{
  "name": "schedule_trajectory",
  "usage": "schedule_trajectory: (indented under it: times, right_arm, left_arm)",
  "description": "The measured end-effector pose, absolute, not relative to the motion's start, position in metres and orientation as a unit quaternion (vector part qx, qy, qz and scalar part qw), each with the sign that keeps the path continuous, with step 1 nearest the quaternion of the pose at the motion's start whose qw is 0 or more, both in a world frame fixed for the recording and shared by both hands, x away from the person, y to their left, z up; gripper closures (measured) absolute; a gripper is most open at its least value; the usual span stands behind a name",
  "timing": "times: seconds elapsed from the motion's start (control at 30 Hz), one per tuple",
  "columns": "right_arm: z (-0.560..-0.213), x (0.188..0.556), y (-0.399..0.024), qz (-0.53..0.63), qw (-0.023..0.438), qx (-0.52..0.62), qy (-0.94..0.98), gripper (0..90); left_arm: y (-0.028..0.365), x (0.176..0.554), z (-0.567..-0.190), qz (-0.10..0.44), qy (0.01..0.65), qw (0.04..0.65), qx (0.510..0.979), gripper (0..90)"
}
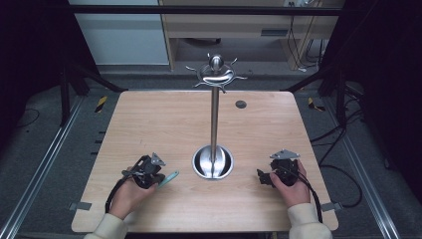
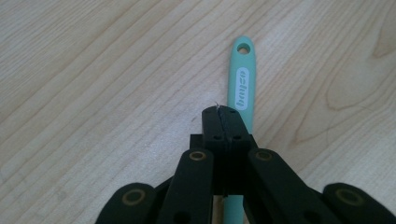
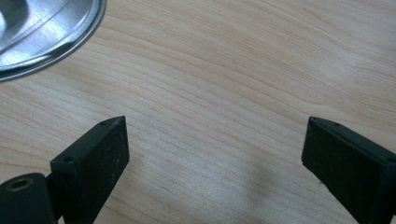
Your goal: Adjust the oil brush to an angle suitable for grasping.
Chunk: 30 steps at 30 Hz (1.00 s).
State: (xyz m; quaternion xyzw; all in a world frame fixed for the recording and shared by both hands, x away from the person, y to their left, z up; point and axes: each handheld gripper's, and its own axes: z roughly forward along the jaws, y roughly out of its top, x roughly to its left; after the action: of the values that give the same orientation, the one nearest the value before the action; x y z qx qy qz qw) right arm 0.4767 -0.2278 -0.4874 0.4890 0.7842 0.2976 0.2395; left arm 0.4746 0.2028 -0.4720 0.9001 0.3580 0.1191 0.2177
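Observation:
A teal utensil handle [image 2: 243, 84] with a hang hole and white lettering lies on the wooden table [image 1: 164, 124]. It runs under my left gripper [image 2: 224, 112], whose jaws are pressed together with no gap above it. From above, the handle [image 1: 169, 178] sticks out to the right of the left gripper [image 1: 158, 178]. My right gripper [image 1: 262, 177] rests at the front right, and its jaws stand wide apart over bare wood [image 3: 215, 140]. Between the two grippers stands a steel stand [image 1: 214, 119] with a round base [image 1: 212, 163] and curved hooks [image 1: 215, 74] on top.
The stand's shiny base rim [image 3: 42, 32] lies just up and left of my right gripper. A small dark round disc [image 1: 241, 104] sits at the table's far side. Black frame rails and cables run along both sides of the table.

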Motion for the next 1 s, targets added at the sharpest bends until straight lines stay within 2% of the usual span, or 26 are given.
schedule_trajectory:
  times: [0.2, 0.33, 0.67, 1.0]
  right_arm:
    - [-0.486, 0.476, -0.228, 0.3, 0.238, 0.491, 0.782, 8.1]
    - [-0.486, 0.476, -0.229, 0.3, 0.238, 0.49, 0.783, 8.1]
    - [-0.486, 0.476, -0.228, 0.3, 0.239, 0.491, 0.782, 8.1]
    - [-0.486, 0.476, -0.228, 0.3, 0.239, 0.492, 0.782, 8.1]
  left_arm:
    - [0.2, 0.469, -0.46, 0.126, 0.348, 0.202, 0.906, 89.5]
    - [0.199, 0.462, -0.448, 0.124, 0.344, 0.174, 0.914, 84.0]
    - [0.208, 0.456, -0.451, 0.097, 0.342, 0.122, 0.927, 71.7]
    - [0.209, 0.456, -0.453, 0.082, 0.334, 0.098, 0.934, 69.9]
